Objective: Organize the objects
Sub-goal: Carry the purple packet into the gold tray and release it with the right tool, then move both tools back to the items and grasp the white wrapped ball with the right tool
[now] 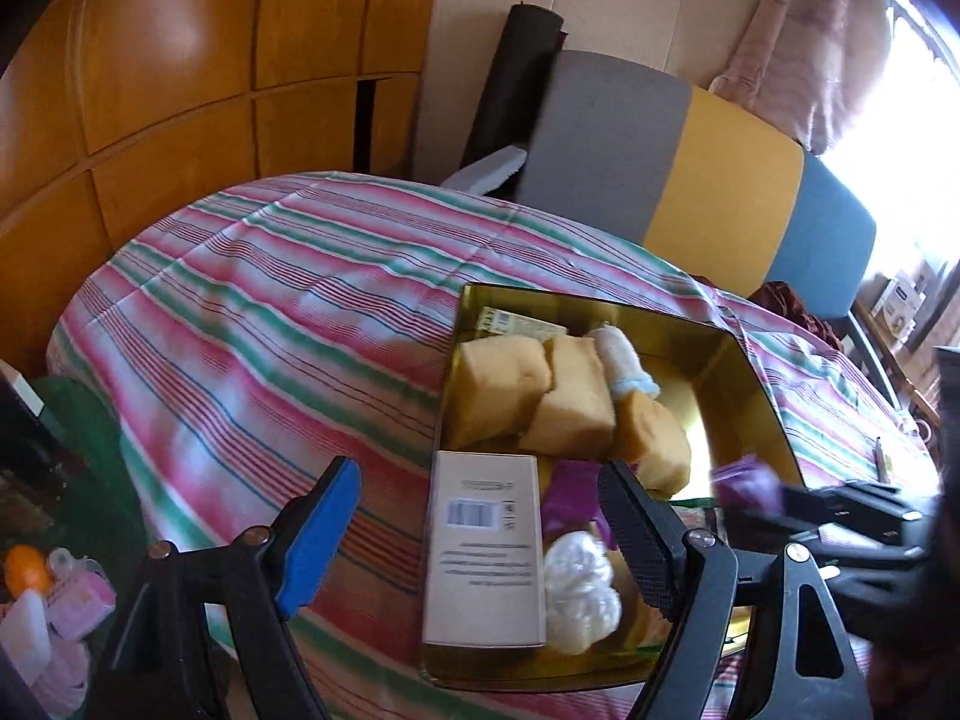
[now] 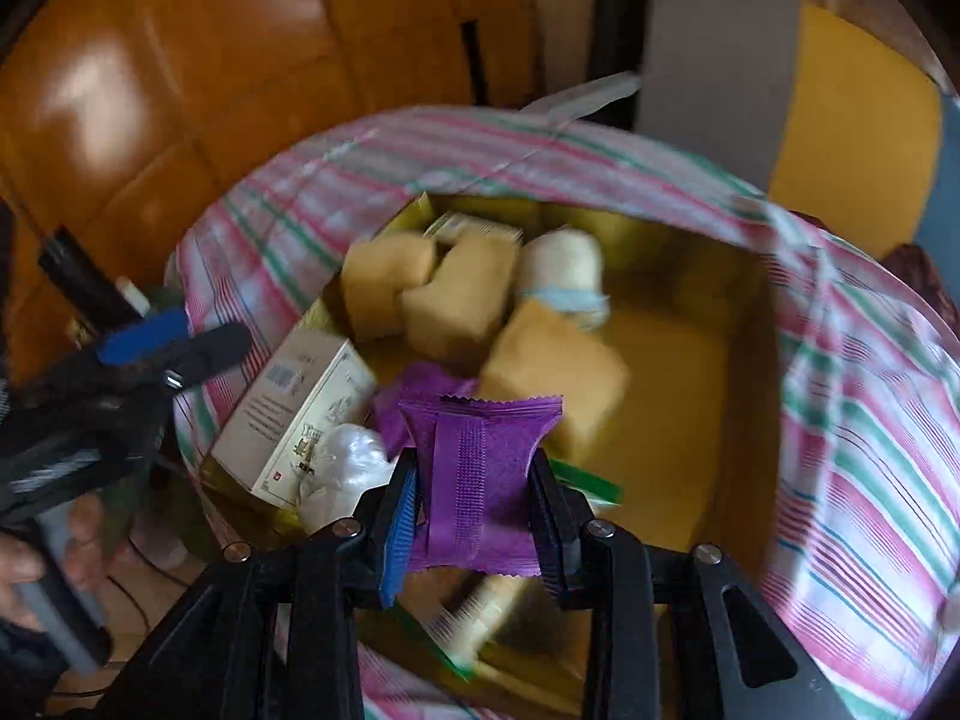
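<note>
Purple packet [image 2: 480,480] pinched in the right hand-held gripper [image 2: 474,516] hangs over the gold box [image 2: 744,372], just needs dropping in; left hand-held gripper [image 1: 480,540] spread, empty.

left tool [image 1: 474,534]: black frame | blue pad, black textured pad | silver screws

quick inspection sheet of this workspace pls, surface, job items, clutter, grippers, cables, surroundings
surface: striped cloth over a table, rumpled.
job's things: gold tray on the cloth holds yellow sponge blocks, a white box, a white wrapped bundle and a small rolled cloth.
clutter: small toys and bottles low beside the table.
grippers: left gripper open, nothing between its fingers; right gripper shut on a purple packet above the tray.
cables: dark cable on the floor.
surroundings: wooden cabinets, colour-block chair back, curtain.
</note>
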